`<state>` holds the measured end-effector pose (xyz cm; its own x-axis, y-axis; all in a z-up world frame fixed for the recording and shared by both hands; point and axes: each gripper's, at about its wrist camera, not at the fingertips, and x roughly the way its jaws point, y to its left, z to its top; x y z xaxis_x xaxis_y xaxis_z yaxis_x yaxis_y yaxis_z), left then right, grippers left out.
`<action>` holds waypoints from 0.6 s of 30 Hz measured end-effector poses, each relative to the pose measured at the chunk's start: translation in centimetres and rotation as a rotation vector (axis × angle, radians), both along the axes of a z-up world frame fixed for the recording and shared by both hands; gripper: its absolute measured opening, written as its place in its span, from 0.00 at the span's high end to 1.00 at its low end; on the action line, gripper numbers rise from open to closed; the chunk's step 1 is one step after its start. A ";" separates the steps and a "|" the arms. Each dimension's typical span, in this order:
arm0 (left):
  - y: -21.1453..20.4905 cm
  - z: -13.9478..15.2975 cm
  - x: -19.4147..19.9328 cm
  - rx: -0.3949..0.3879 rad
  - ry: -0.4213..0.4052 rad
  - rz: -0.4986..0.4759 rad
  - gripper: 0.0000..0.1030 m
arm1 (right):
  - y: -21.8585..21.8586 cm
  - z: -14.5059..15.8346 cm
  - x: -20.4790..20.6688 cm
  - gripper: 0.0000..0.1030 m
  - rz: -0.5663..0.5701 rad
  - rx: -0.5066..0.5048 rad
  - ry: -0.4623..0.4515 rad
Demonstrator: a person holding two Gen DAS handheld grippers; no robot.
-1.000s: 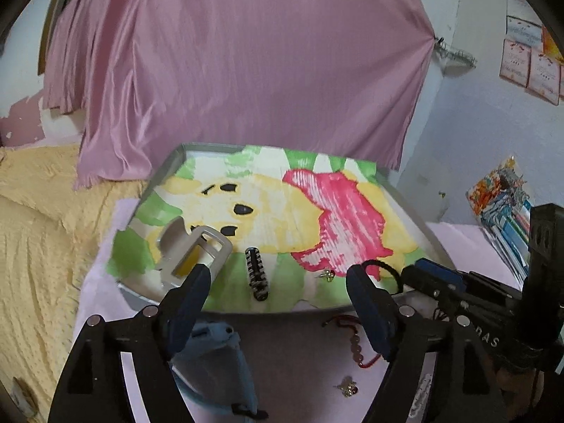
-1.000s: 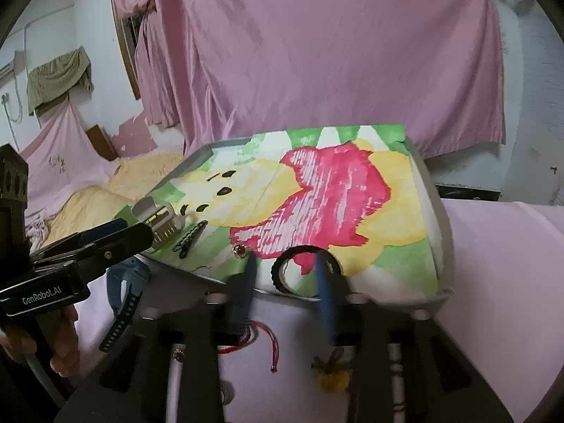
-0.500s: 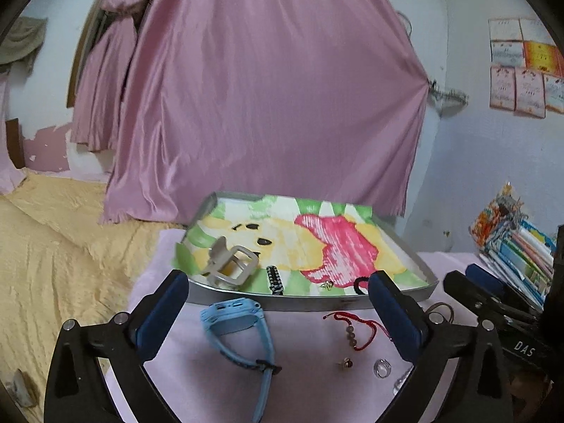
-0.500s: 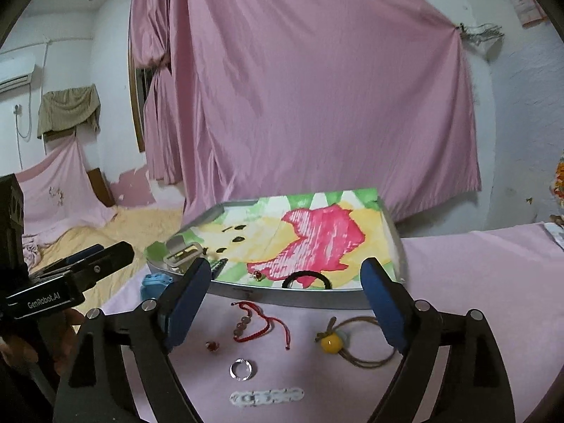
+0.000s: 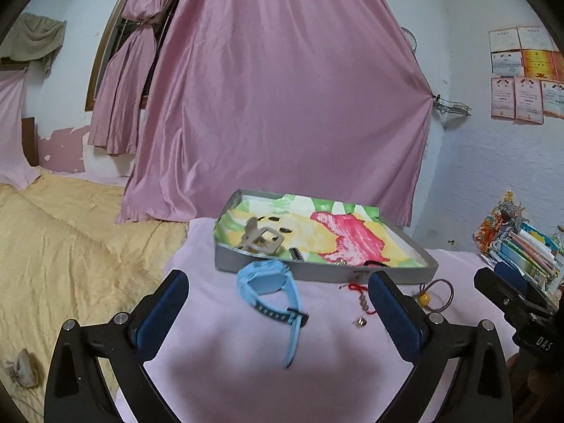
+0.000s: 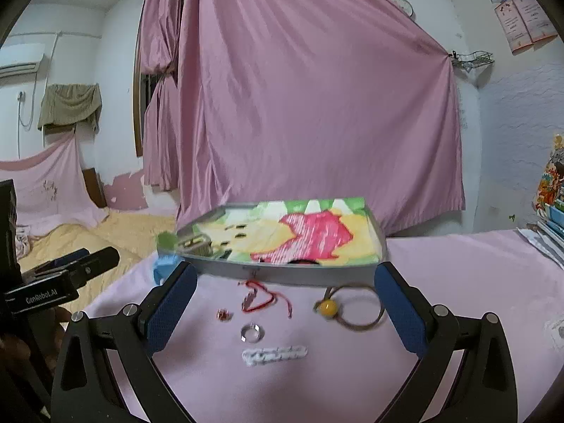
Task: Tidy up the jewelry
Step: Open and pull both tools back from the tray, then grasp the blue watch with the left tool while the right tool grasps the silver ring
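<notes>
- Left gripper (image 5: pixel 278 312) is spread wide with nothing between its blue pads (image 5: pixel 160 312), hovering over the pink tablecloth (image 5: pixel 225 359).
- Right gripper (image 6: pixel 285 305) is the same deal, jaws wide apart and empty, pads (image 6: pixel 400 308) framing the loose bits on the cloth.
- Between and just beyond the left fingers lies the light blue watch (image 5: pixel 271 283), face toward the tray, strap trailing back toward the camera (it's touching or almost touching the tray wall, hard to call).
- Off to its right: a red string bracelet (image 5: pixel 357 290), a small earring-type thing (image 5: pixel 360 322), and a hair tie with a yellow bead (image 5: pixel 435 294).
- From the right wrist view the same red string bracelet (image 6: pixel 264 298) sits in the middle, the yellow-bead hair tie (image 6: pixel 352 308) to its right, and a tiny red stud (image 6: pixel 224 314) to its left.
- Nearer the camera there's a clear ring (image 6: pixel 252 332) and then a white chain bracelet (image 6: pixel 274 355) closest of all.
- The grey tray (image 5: pixel 317 272) sits at the far side of the cloth, lined with a colourful pink/yellow/green drawing.
- Already in the tray: a beige watch (image 5: pixel 261 239) at the left end, a dark hair clip (image 5: pixel 296 254) beside it, and a black hair band (image 5: pixel 377 263) by the near wall (only partly visible).
- Pink curtain (image 5: pixel 282 105) hangs behind everything, yellow bedspread (image 5: pixel 63 246) on the left, a stack of books (image 5: pixel 521 246) on the right.
</notes>
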<state>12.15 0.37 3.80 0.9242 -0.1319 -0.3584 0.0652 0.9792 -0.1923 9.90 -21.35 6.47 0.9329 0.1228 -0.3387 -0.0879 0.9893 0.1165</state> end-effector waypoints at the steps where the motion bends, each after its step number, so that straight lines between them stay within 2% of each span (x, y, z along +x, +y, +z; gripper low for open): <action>1: 0.2 -0.2 -0.1 0.001 0.009 0.002 0.01 | 0.1 -0.2 -0.2 0.04 0.003 -0.003 0.009; 13: 0.7 -2.4 0.2 0.003 0.123 -0.019 0.01 | 0.7 -2.5 0.3 0.04 0.020 -0.026 0.144; 18: 0.7 -3.0 1.3 -0.005 0.199 -0.045 0.01 | 0.7 -3.0 1.2 0.04 0.025 -0.018 0.215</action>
